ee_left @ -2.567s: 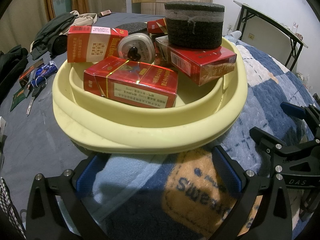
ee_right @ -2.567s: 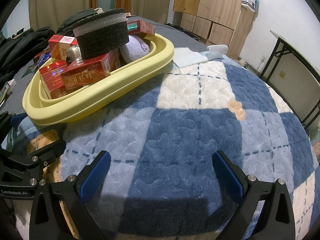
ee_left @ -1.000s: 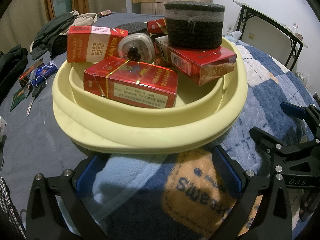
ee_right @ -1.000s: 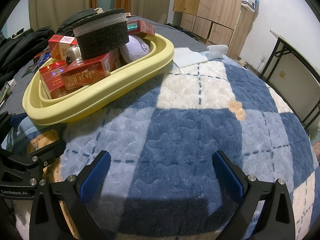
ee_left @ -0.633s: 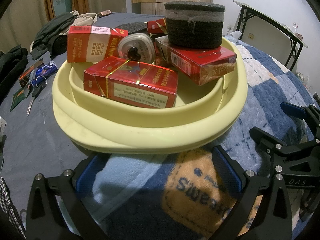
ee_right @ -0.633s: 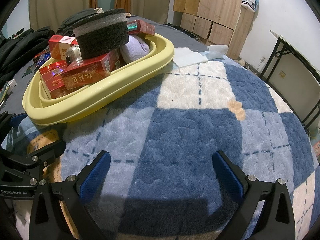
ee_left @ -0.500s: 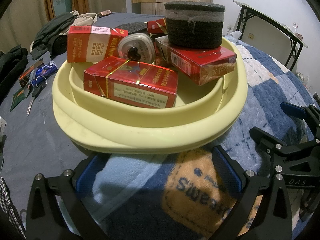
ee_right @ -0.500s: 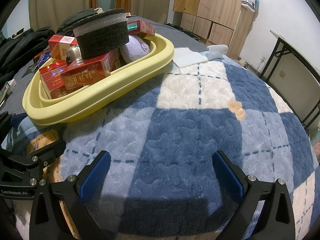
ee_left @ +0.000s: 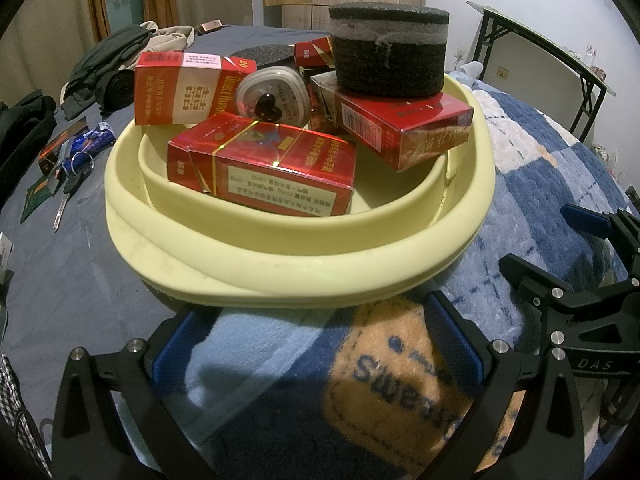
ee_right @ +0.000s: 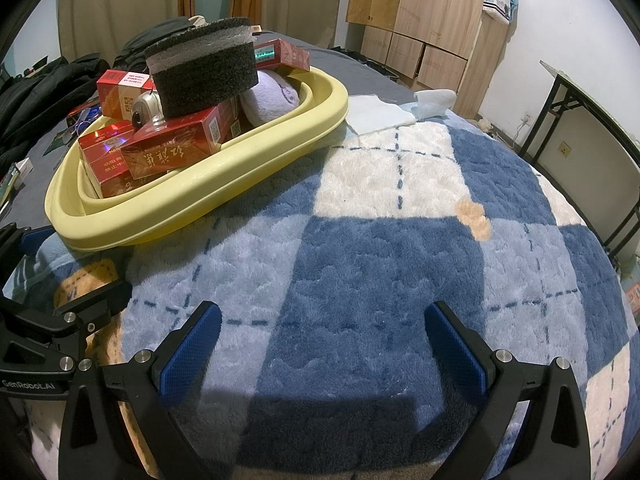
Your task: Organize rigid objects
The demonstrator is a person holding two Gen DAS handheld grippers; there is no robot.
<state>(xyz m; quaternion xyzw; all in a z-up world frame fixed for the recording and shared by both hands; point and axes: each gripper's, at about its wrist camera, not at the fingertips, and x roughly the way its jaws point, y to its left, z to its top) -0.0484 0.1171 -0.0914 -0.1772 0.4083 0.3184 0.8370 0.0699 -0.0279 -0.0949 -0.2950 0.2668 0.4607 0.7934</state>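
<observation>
A pale yellow basin rests on a blue checked blanket. It holds several red cigarette boxes, a round clear case with a dark heart, a purple soft item and a dark round sponge stack on top of a box. My left gripper is open just in front of the basin's near rim, nothing between its fingers. My right gripper is open over bare blanket, to the right of the basin.
Keys and small cards lie on the grey sheet left of the basin, with dark clothes behind. A white cloth lies past the basin. A folding table stands at the right, wooden cabinets behind.
</observation>
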